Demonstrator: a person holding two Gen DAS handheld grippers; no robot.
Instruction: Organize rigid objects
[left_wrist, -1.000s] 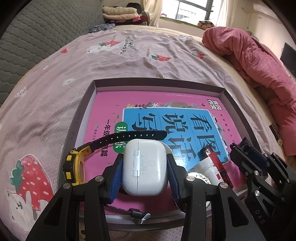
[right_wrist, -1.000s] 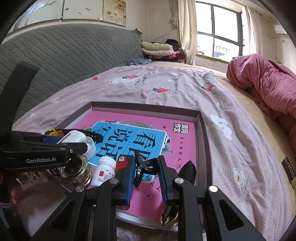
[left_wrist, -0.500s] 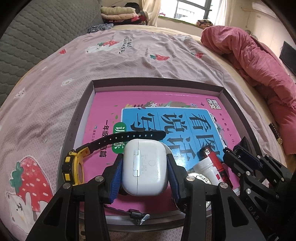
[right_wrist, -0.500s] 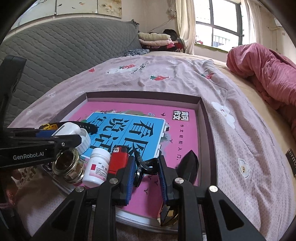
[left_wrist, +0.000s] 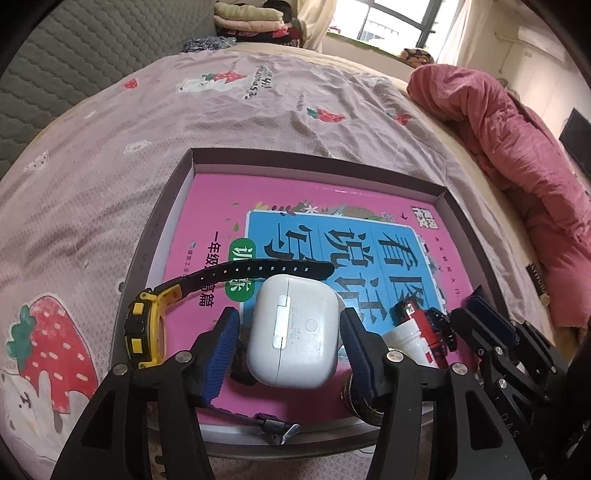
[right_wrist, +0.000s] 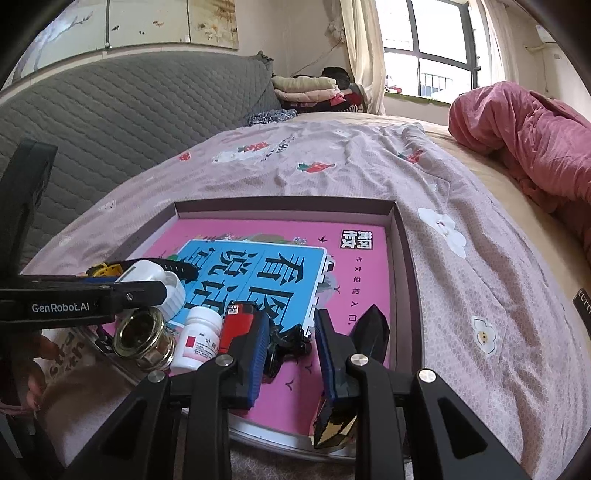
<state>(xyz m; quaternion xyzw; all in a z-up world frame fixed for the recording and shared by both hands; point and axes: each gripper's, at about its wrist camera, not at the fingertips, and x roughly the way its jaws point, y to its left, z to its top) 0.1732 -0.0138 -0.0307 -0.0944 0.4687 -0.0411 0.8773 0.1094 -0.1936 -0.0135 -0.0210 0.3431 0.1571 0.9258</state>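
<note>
The white earbud case (left_wrist: 295, 332) lies in the near part of the shallow box (left_wrist: 317, 162), resting on the pink and blue book (left_wrist: 332, 236) that lines its floor; a second ago the left gripper (left_wrist: 290, 343) was clamped on it, and now the jaws are opening, with a visible gap between each blue pad and the case's sides, so the case sits on its own, between the fingers but no longer pressed. That reads as the release of a finished placement, leaving the left hand free to withdraw. Just left of the case a yellow and black watch (left_wrist: 147, 332) lies with its strap arching behind the case. To the right stand a white pill bottle (right_wrist: 195, 339) and a red lighter (right_wrist: 238, 325), with a small glass jar (right_wrist: 142, 339) nearest the box's front edge. The right gripper (right_wrist: 290, 343), as before, holds a small black clip (right_wrist: 290, 341) between narrowly set pads, low over the book near the front right corner, beside a dark faceted piece (right_wrist: 371, 332). Judging by this, the clip looks next to be set down. Around the box spreads the strawberry-print bedsheet (left_wrist: 110, 147).
</note>
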